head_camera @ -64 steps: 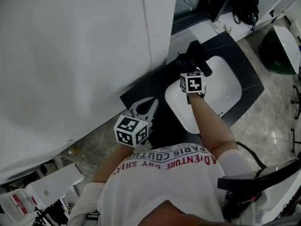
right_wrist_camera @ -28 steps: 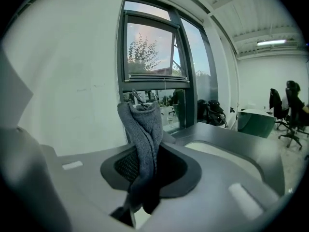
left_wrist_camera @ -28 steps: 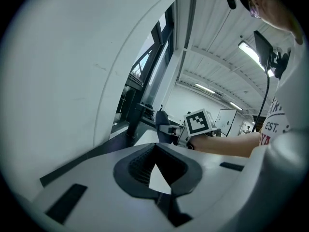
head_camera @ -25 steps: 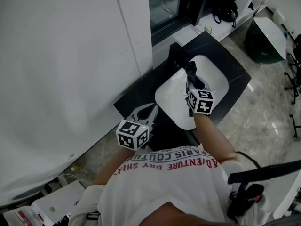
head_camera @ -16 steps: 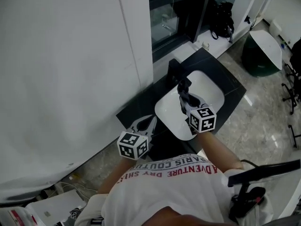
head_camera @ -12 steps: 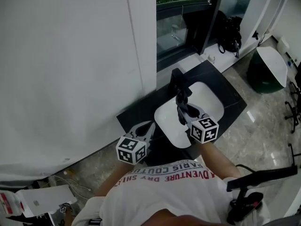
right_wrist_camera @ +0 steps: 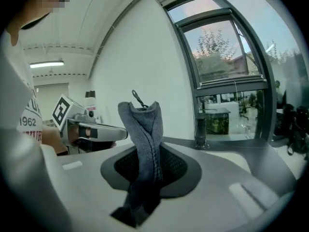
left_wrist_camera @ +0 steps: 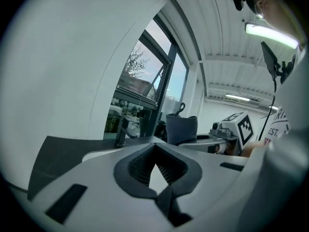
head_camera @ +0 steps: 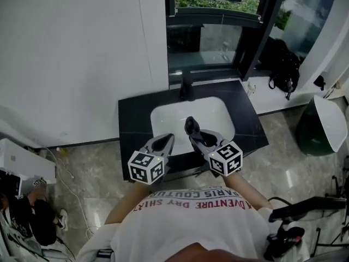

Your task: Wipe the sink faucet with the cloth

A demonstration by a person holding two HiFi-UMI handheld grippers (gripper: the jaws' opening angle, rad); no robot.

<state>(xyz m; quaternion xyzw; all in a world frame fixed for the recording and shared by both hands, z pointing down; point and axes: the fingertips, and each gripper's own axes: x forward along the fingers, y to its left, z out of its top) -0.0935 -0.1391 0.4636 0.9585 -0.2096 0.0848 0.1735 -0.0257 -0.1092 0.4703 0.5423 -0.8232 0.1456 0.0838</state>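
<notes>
My right hand-held gripper (head_camera: 196, 137) is squeezed tight on the cloth (right_wrist_camera: 142, 134). The cloth is grey. It stands up from between the jaws and has a little loop on top. I hold it over the front part of the sink (head_camera: 169, 113).

My left hand-held gripper (head_camera: 165, 140) is closed with nothing in it. It is over the front edge of the sink, just beside the right one, and the two do not touch.

The faucet (head_camera: 187, 90) is dark and stands at the back of the sink, well apart from the cloth. The sink is white and sits in a black bench (head_camera: 133, 121). Behind the sink is a window (head_camera: 218, 34). A black bag (head_camera: 283, 64) sits to the right of the sink, farther back.
</notes>
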